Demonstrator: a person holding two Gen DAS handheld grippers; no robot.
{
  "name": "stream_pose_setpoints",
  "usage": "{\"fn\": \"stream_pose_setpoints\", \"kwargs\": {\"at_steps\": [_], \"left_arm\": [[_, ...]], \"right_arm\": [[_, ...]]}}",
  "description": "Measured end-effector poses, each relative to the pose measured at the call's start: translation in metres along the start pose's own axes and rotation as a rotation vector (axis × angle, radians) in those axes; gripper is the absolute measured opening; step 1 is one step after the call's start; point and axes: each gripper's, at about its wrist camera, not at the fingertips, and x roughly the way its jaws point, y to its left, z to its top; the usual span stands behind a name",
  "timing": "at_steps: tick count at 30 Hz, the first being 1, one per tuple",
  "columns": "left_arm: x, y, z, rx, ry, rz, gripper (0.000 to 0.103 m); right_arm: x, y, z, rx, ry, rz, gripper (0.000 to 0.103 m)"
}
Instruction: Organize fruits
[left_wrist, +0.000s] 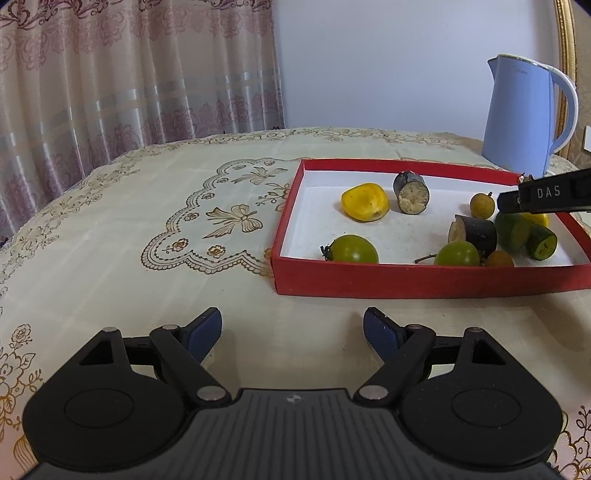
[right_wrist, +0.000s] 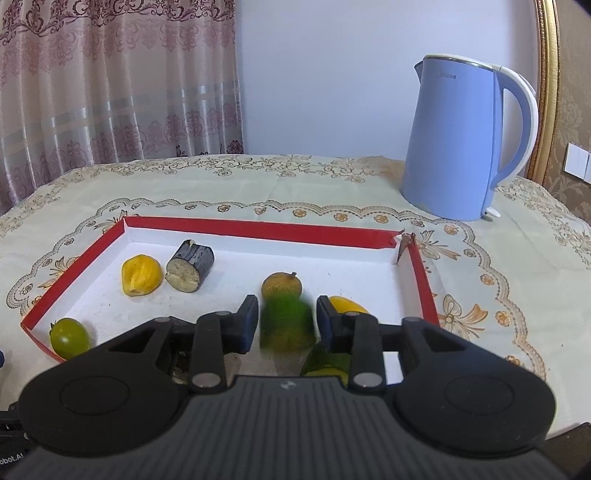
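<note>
1. Right now the right gripper (right_wrist: 284, 321) hangs over the near right part of the red tray (right_wrist: 258, 227), and a blurred green cucumber piece (right_wrist: 286, 325) sits between its blue pads (right_wrist: 246, 325). A thin gap shows on each side of the piece, so the fingers look narrowed around it but not yet pressing; whether either pad touches it I cannot tell.
2. That piece lies straight ahead along the fingers. It seems to stand roughly upright, its long axis across the closing line, though motion blur makes this a guess.
3. The left gripper (left_wrist: 291, 328) hovers above the tablecloth (left_wrist: 147, 229) in front of the tray, fingers spread wide and holding nothing. It is well apart from the fruit, so the right hand is clearly the nearer one.
4. Crowding matters: a brown longan (right_wrist: 282, 284) sits just behind the cucumber piece, a yellow fruit (right_wrist: 347, 304) peeks out behind the right pad, and a second cucumber piece (right_wrist: 327, 363) is half hidden under the finger linkage.
5. Elsewhere in the tray lie a yellow pepper chunk (right_wrist: 141, 280), an eggplant segment (right_wrist: 189, 266) and a green tomato (right_wrist: 69, 338).
6. A blue kettle (right_wrist: 461, 140) stands beyond the tray, well clear.
</note>
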Motion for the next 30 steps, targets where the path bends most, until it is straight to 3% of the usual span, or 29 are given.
{"fn": "stream_pose_setpoints", "kwargs": {"at_steps": [8,12,15,20,22,27,30], "left_arm": [[0.001,0.0,0.0,0.006,0.007,-0.001,0.084],[0.002,0.0,0.0,0.004,0.011,-0.003,0.084],[0.002,0.0,0.0,0.005,0.011,-0.002,0.084],[0.002,0.0,0.0,0.009,0.012,0.002,0.086],[0.002,0.0,0.0,0.012,0.013,0.005,0.097],[0.0,-0.002,-0.001,0.027,-0.001,0.016,0.097],[0.0,-0.004,0.0,0.035,0.001,0.021,0.097]], "right_arm": [[-0.01,0.0,0.001,-0.001,-0.017,0.003,0.045],[-0.034,-0.003,-0.004,0.004,-0.063,0.004,0.063],[-0.054,-0.003,-0.012,0.005,-0.091,0.009,0.071],[-0.091,0.001,-0.038,-0.016,-0.106,0.05,0.102],[-0.1,0.005,-0.049,-0.048,-0.099,0.055,0.103],[-0.101,0.017,-0.073,-0.161,-0.022,-0.014,0.103],[-0.09,0.019,-0.077,-0.187,0.049,0.0,0.103]]}}
